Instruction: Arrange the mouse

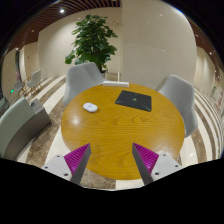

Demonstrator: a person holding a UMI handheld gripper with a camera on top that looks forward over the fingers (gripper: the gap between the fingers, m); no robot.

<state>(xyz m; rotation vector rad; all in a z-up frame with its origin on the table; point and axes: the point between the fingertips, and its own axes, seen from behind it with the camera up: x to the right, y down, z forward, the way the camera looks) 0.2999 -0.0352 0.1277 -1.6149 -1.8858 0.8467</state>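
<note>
A small white mouse [90, 107] lies on the far left part of a round wooden table [118, 130]. A dark mouse mat [132, 99] lies flat on the far side of the table, to the right of the mouse. My gripper [112, 160] hangs above the table's near edge, well short of both. Its two fingers stand wide apart, open, with purple pads [148, 157] facing inward and only bare wood between them.
Grey chairs ring the table: one [84, 76] at the far left, one [178, 95] at the right, one [22, 124] at the near left. A tall green plant [92, 38] stands behind. Pale floor [100, 178] shows below the near edge.
</note>
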